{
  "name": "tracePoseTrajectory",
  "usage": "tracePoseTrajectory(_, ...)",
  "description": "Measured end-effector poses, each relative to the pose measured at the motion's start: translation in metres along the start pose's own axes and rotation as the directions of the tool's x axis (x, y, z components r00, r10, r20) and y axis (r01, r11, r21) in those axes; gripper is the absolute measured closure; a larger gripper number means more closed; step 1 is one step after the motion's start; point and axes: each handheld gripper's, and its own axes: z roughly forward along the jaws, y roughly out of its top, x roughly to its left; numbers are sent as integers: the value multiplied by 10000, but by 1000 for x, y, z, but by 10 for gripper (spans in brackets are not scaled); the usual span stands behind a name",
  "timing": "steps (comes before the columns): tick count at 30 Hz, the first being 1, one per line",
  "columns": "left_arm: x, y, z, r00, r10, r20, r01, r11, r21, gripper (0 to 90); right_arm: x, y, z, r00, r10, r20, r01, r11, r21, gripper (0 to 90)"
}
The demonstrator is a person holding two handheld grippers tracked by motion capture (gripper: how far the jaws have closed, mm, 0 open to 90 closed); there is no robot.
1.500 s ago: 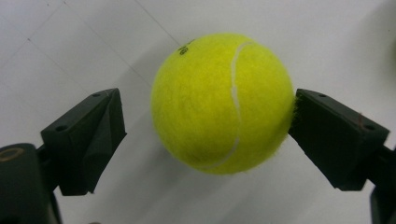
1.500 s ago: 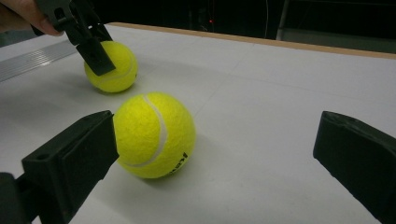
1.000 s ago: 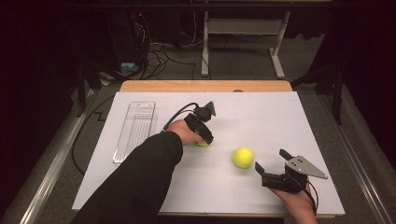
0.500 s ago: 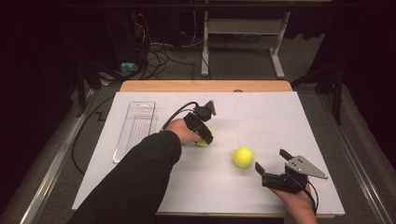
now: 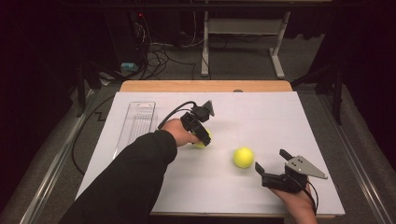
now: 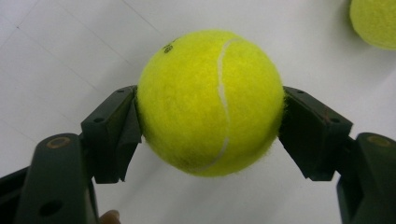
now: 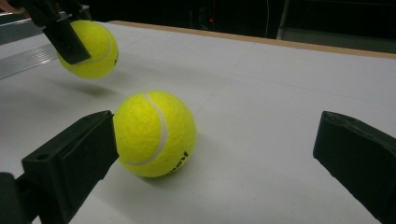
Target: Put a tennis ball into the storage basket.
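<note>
Left hand-held gripper [image 6: 210, 105] a little higher than before — clamped on tennis ball [image 6: 210, 100], off the table [image 5: 280, 116].

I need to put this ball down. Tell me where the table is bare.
Bare: the far right of the white table, and the near strip between sleeve and right gripper. Crowded: the clear tray at left, and around the loose ball.

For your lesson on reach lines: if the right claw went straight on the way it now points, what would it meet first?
Probably the loose tennis ball on the white table, lying ahead between the right claw's open jaws, nearer one jaw; depth is uncertain.
</note>
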Motion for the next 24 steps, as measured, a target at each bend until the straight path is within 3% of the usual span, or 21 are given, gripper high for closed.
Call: tracePoseTrajectory(24, -8, -28, -13, 9997, 165, 156, -163, 9998, -129, 265, 1, 0, 0, 10000, -15, -1, 15, 10000, 25, 0)
